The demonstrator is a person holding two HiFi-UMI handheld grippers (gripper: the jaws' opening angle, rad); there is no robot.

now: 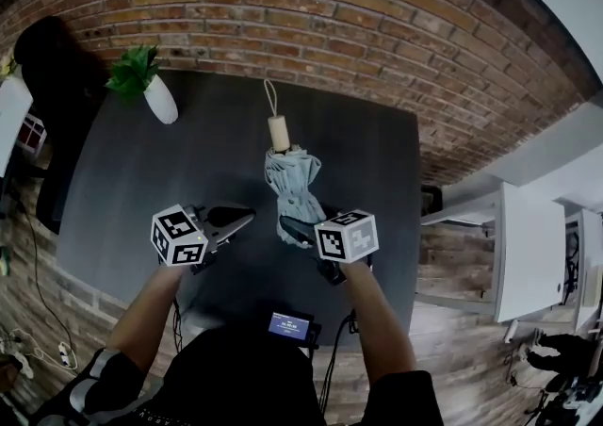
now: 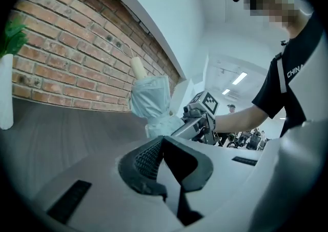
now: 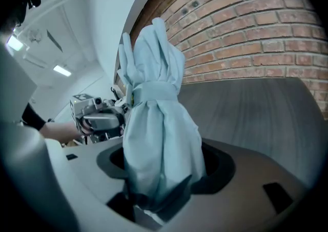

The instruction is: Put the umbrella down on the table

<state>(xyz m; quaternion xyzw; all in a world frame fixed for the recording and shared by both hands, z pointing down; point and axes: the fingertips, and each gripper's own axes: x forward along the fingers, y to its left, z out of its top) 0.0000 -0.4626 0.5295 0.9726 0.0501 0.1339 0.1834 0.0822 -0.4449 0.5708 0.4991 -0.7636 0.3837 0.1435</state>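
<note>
A folded pale-blue umbrella [image 1: 290, 184] with a wooden handle [image 1: 279, 132] and a cord loop is held over the dark table [image 1: 132, 198], handle end pointing toward the brick wall. My right gripper [image 1: 300, 231] is shut on the umbrella's fabric end [image 3: 159, 138], which fills the space between its jaws. My left gripper [image 1: 236, 219] hovers beside it on the left, jaws together and empty [image 2: 163, 141], apart from the umbrella [image 2: 151, 105]. The left gripper view also shows the right gripper [image 2: 197, 123] under the umbrella.
A green plant in a white vase [image 1: 155, 94] stands at the table's far left corner. A brick wall [image 1: 377, 19] runs behind the table. A black chair [image 1: 52, 75] is at the left, white furniture [image 1: 528, 254] at the right.
</note>
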